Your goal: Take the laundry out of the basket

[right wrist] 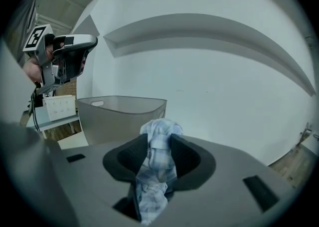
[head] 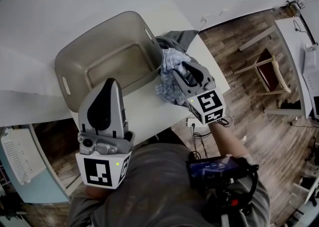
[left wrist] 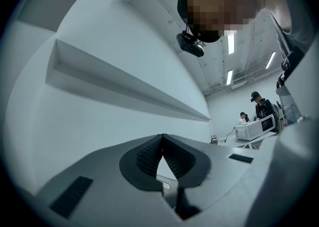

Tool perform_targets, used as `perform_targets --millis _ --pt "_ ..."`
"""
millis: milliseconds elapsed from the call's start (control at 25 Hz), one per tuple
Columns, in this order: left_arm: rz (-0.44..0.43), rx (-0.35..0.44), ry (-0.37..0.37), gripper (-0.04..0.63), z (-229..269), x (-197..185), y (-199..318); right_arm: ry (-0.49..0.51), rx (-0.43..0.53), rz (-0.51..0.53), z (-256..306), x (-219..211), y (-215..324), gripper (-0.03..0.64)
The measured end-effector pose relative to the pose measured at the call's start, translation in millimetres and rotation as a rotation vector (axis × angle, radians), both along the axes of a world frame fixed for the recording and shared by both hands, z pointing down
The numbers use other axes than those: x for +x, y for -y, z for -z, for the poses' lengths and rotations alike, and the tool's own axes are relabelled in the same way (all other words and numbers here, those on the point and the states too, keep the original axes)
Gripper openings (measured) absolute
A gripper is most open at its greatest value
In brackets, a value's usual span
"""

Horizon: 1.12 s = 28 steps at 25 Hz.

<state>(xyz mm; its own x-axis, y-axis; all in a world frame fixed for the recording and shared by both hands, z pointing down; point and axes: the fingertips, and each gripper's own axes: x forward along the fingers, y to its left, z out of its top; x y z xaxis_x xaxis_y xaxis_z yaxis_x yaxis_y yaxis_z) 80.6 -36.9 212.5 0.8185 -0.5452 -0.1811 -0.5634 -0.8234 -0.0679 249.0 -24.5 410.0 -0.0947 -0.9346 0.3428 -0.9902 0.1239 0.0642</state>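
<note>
My right gripper [right wrist: 159, 139] has its jaws clamped on a checked cloth [right wrist: 157, 164], low over the laundry heap [head: 182, 36] on the desk [head: 144, 109] beside the bare basket [head: 107, 32]. My left gripper [left wrist: 163, 140] has its jaws together, empty. Setting-down step, I judge: next, part the jaws and let go.

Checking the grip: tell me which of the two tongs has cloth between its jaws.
The right tongs: a pale blue checked cloth is pinched between their jaws. The left tongs are shut with nothing between them.
</note>
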Motion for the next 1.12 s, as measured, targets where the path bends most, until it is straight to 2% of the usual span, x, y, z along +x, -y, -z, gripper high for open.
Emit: perform_targets --millis 200,440,560,680,960,1120 --pt "0.004 0.005 -0.008 0.008 1 -3 4 -0.015 0.042 0.004 19 0 8 0.164" --pt "0.025 0.023 -0.034 0.008 5 -11 7 -0.025 0.141 0.041 60 -18 14 0.164" --pt "0.051 0.026 -0.047 0.008 8 -20 12 -0.013 0.215 0.086 92 -40 20 0.163" --pt "0.087 0.028 -0.044 0.008 11 -31 17 0.063 0.287 0.148 126 -68 27 0.149" --pt "0.180 0.066 -0.050 0.008 24 -57 27 0.142 0.453 0.271 192 -130 38 0.078" --pt "0.230 0.070 -0.044 0.008 23 -69 34 0.150 0.483 0.323 203 -163 43 0.043"
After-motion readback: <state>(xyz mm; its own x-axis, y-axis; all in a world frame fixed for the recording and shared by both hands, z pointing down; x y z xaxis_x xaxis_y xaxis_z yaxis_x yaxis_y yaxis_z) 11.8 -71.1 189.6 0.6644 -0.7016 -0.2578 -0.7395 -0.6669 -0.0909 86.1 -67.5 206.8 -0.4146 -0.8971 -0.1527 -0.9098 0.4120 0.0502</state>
